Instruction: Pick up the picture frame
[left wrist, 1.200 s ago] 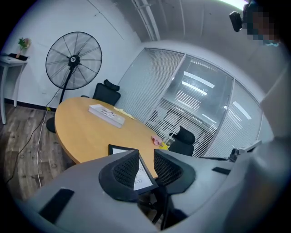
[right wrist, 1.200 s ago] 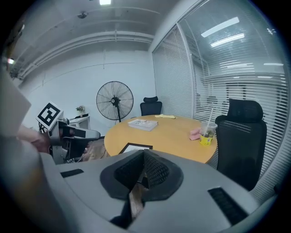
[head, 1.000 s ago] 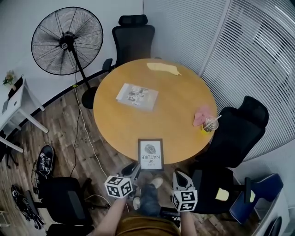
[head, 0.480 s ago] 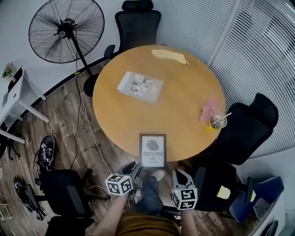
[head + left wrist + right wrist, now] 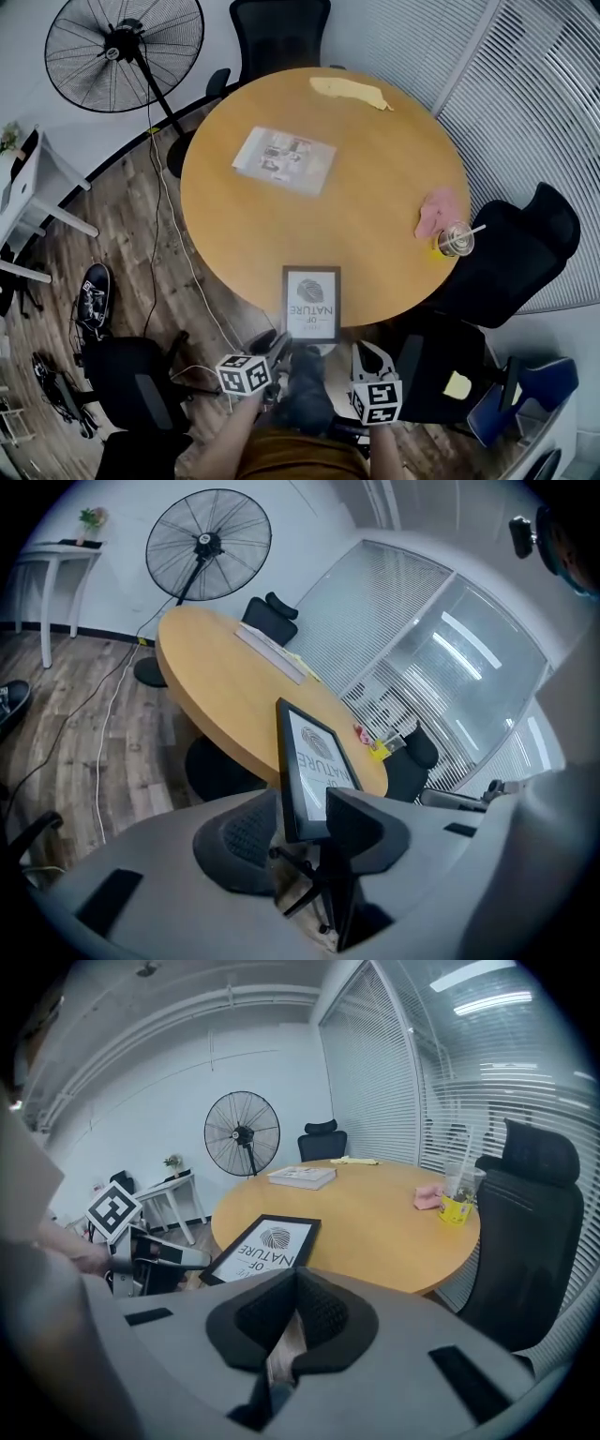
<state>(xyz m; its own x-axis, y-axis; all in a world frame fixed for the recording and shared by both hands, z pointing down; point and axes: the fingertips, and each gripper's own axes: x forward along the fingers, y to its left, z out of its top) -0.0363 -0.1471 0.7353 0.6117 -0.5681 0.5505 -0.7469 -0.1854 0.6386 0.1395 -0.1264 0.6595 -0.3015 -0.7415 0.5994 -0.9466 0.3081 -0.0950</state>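
Picture frame (image 5: 311, 304) lies flat at the round table's (image 5: 234, 225) near edge, long axis toward the person. Left gripper (image 5: 279, 349) is nearer (jaws have just been opening; the frame's near end shows in the gap, ungripped). Right gripper (image 5: 372, 358) is closed, empty.

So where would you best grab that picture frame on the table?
The picture frame lies flat on the round table, its near short end jutting past the rim. Grip that end, coming from the person's side: there it can likely be pinched from above and below.
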